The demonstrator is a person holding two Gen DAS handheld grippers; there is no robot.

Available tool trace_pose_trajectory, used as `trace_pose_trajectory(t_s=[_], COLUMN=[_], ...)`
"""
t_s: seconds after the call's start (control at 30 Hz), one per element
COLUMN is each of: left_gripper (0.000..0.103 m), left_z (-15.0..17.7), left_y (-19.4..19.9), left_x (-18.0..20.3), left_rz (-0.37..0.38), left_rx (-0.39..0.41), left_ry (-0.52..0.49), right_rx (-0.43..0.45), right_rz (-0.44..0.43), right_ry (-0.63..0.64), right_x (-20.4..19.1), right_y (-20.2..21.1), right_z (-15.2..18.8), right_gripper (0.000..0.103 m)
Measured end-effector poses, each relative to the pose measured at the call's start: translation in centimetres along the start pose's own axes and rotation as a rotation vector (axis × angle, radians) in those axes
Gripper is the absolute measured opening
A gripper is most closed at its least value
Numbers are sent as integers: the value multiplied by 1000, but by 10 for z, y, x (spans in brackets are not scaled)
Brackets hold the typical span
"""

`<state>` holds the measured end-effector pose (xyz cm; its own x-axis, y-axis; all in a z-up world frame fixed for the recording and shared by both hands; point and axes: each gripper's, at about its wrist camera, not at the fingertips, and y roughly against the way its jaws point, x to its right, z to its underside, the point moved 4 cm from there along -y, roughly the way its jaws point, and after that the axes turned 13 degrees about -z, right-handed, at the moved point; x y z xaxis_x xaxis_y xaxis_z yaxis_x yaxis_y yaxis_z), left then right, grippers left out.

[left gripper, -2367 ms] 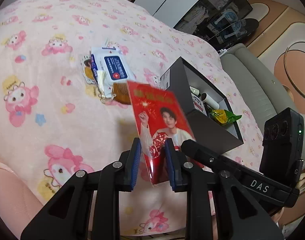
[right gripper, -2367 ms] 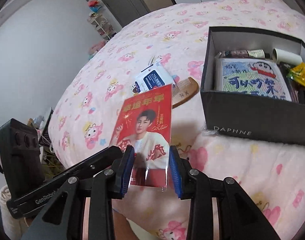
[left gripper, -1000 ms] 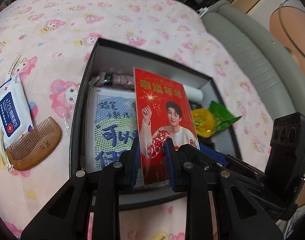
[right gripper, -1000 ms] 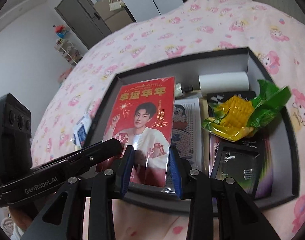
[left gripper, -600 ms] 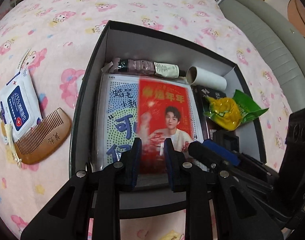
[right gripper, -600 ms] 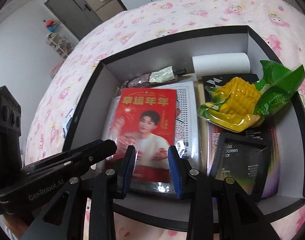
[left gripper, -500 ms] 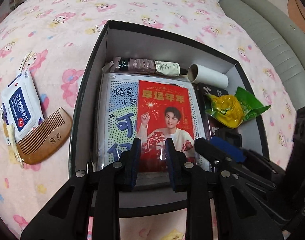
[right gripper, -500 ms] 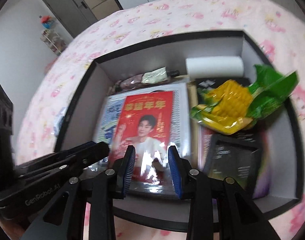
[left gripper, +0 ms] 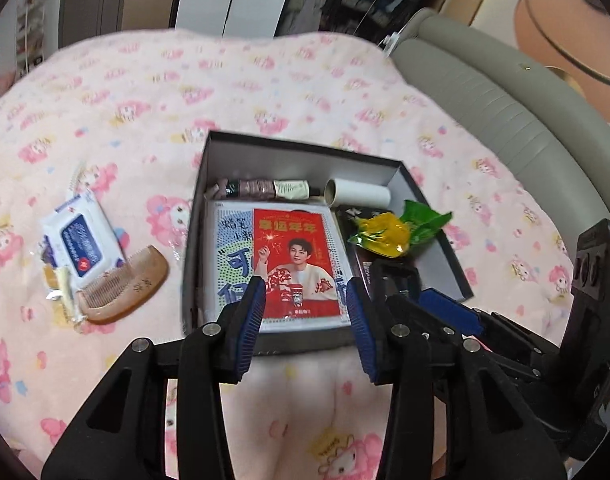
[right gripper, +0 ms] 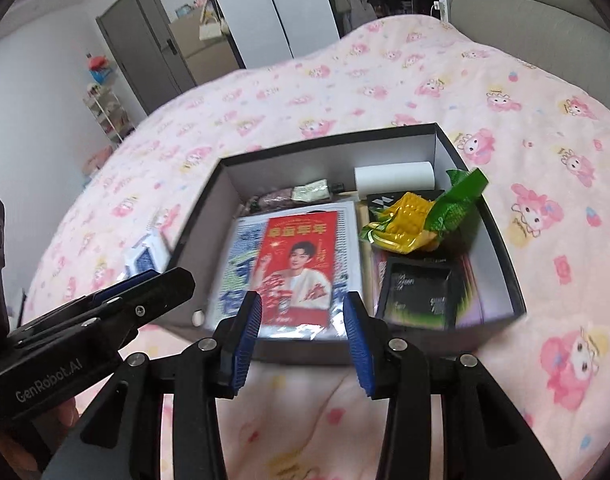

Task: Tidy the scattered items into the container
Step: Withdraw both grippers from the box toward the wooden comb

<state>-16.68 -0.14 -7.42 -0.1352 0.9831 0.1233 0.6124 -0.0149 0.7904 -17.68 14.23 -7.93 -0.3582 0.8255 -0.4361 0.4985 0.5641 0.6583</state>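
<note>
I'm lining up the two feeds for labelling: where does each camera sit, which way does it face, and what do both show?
Left wrist: on the left gripper, looking along its open fingers down at the black box on the pink blanket; the right gripper juts in at right.
Right wrist: on the right gripper, fingers open, facing the box from the near right; the left gripper and a fingertip show at left.
Shared: box, red photo card, corn packet, wipes pack.
</note>
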Motion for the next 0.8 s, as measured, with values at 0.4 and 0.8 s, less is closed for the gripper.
trace_pose_trajectory(t_s=[0.4,0.8], left_gripper=[44,44], left_z=[32,58], left_y=[76,107], left_x=[-31,-61], left_rz=[8,-45], left_rx=[109,148], left_ry=[11,24], right_rx=[89,51], right_rz=[-49,-90], right_ry=[110,184], right_x=[-69,-112], right_y=[33,36], right_z=[24,46], right_gripper=[40,41])
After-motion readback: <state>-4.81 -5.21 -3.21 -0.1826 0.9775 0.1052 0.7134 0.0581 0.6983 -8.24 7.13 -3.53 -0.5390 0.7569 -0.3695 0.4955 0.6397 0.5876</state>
